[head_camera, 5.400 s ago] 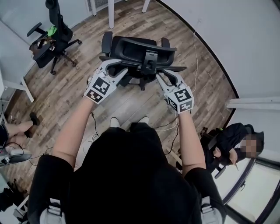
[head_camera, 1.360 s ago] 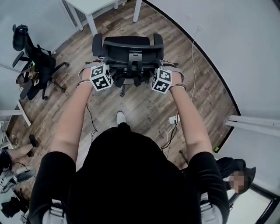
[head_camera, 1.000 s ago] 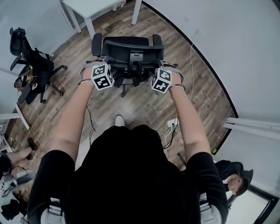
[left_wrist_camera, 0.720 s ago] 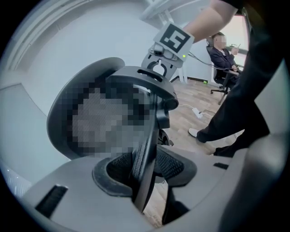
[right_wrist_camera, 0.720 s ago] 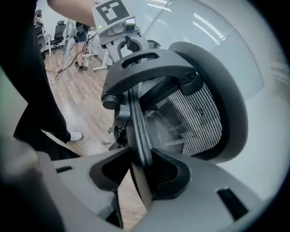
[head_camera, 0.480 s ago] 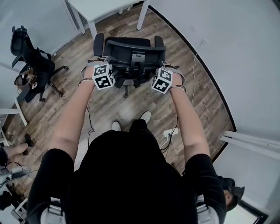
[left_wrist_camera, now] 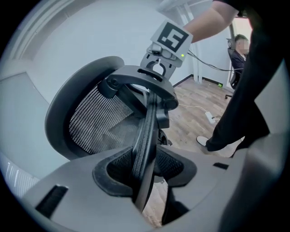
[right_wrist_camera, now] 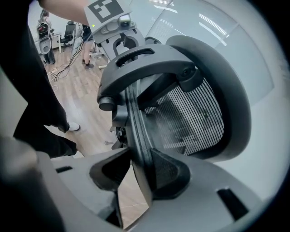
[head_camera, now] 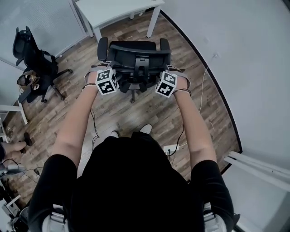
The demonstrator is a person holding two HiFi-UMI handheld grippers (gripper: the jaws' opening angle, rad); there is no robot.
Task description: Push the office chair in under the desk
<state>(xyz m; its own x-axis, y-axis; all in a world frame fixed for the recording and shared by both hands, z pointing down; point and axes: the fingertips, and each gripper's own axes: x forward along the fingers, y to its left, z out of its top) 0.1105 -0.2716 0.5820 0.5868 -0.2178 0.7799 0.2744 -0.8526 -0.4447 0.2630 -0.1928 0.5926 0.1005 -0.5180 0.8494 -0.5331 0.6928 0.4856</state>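
A black mesh office chair (head_camera: 136,56) stands on the wood floor, its seat facing a white desk (head_camera: 113,10) at the top of the head view. My left gripper (head_camera: 105,70) is shut on the left edge of the chair's backrest frame (left_wrist_camera: 147,136). My right gripper (head_camera: 168,70) is shut on the frame's right edge (right_wrist_camera: 136,136). In each gripper view the thin black frame runs straight between the two pads (left_wrist_camera: 174,165) (right_wrist_camera: 165,170). Each gripper's marker cube (left_wrist_camera: 170,38) (right_wrist_camera: 104,9) shows across the backrest in the other's view.
A second black chair (head_camera: 34,56) stands at the left with things on it. Cables and a power strip (head_camera: 168,148) lie on the floor behind my right foot. A grey wall (head_camera: 235,54) curves along the right. Another white desk leg (head_camera: 16,111) is at far left.
The chair has rolled forward towards the white desk, and I have stepped after it. More of the desk top shows now. Both grippers have kept their hold on the backrest.
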